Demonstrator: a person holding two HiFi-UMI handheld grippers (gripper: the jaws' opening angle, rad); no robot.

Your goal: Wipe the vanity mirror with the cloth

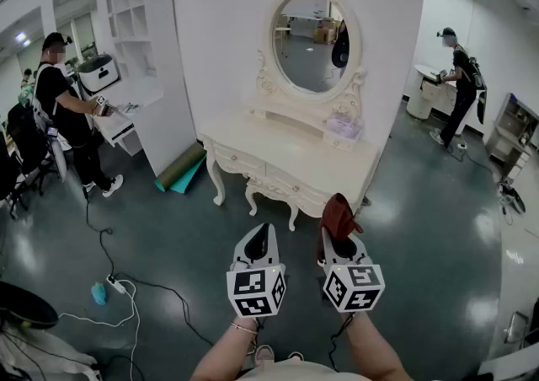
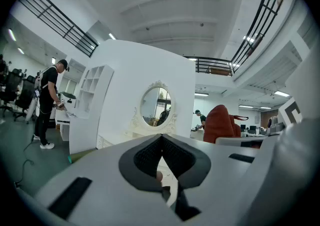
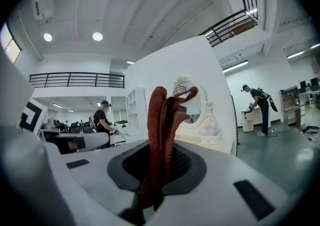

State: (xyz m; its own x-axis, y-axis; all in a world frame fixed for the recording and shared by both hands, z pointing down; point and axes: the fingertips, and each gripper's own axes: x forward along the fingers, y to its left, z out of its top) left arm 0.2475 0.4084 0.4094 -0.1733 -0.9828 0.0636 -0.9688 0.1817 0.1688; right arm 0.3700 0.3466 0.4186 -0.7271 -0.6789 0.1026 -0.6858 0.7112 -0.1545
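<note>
The right claw [image 3: 157, 170] is clamped on the red cloth [image 3: 162, 120], which stands up from between its jaws in a bunched fold with loose ends flopping past the tips. Just to its left, the left claw [image 2: 161, 162] has its jaws together at the tips with nothing between them.

What could go wrong, as I judge it: the cloth is pinched in a narrow bunch rather than spread, so pressing it flat on glass could let it fold aside and bring the hard jaw tips against the mirror. A firm sideways stroke might also drag the cloth out of the grip. The loose ends could catch on the carved frame or brush the small lilac box [image 1: 343, 126] that sits beyond the right claw, on the bench [image 1: 286, 152] below the mirror.

The vanity mirror [image 1: 313, 42] lies ahead of both claws and above them, well apart, with open floor and the bench between. From the right claw it is slightly to the left, and its view shows the cloth partly covering the mirror. No wiping contact is made yet.
</note>
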